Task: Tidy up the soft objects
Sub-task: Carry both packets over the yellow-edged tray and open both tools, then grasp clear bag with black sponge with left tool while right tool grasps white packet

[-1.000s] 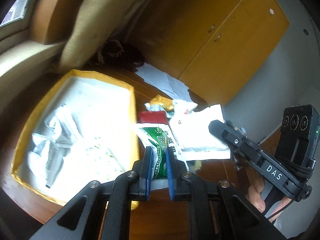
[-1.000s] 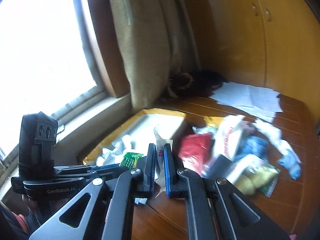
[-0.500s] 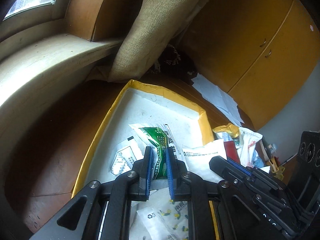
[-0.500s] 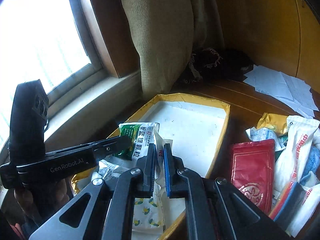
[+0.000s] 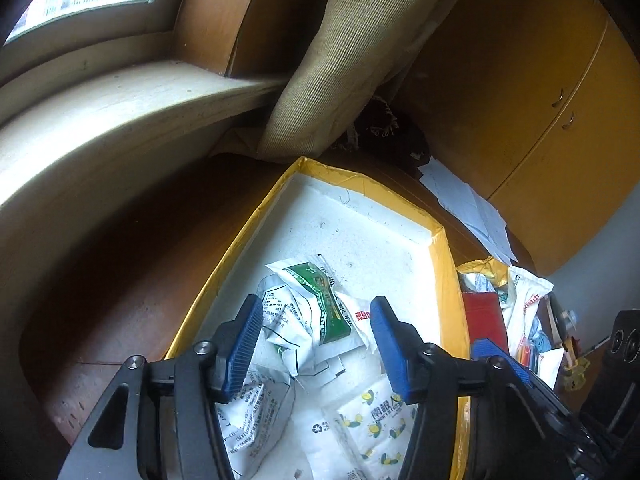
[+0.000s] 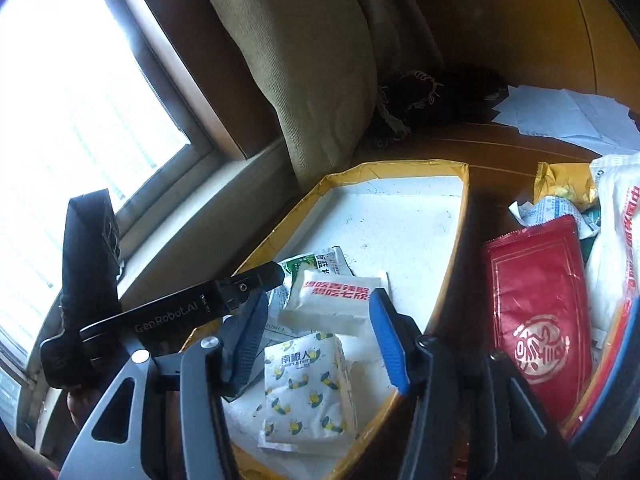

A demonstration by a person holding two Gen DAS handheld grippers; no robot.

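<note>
Left wrist view: my left gripper (image 5: 316,344) stands about half open, its jaws having just been opening. The blue pads (image 5: 242,350) touch nothing. A green-and-white packet (image 5: 320,300) lies loose between and just beyond the fingertips, crumpled, resting on other white sachets inside the tray (image 5: 438,272). The tray has yellow walls and a white floor; its upper half is bare.

Right wrist view: my right gripper (image 6: 316,340) is likewise about half open, jaws just opened, pads clear of everything. A white packet with red lettering (image 6: 334,300) lies flat in the tray (image 6: 460,216), centred just above the fingertips. Below it, between the fingers, lies a white tissue pack (image 6: 306,388) printed with yellow and green fruit. The green-and-white packet (image 6: 320,260) shows at the upper edge of the red-lettered one, partly covered by it. The left gripper's finger (image 6: 188,308) enters from the left of the frame, its tip beside that packet.

At right of the frame, outside the tray, a red pouch (image 6: 536,308) lies on the table (image 6: 492,152) among other unsorted bags.
</note>
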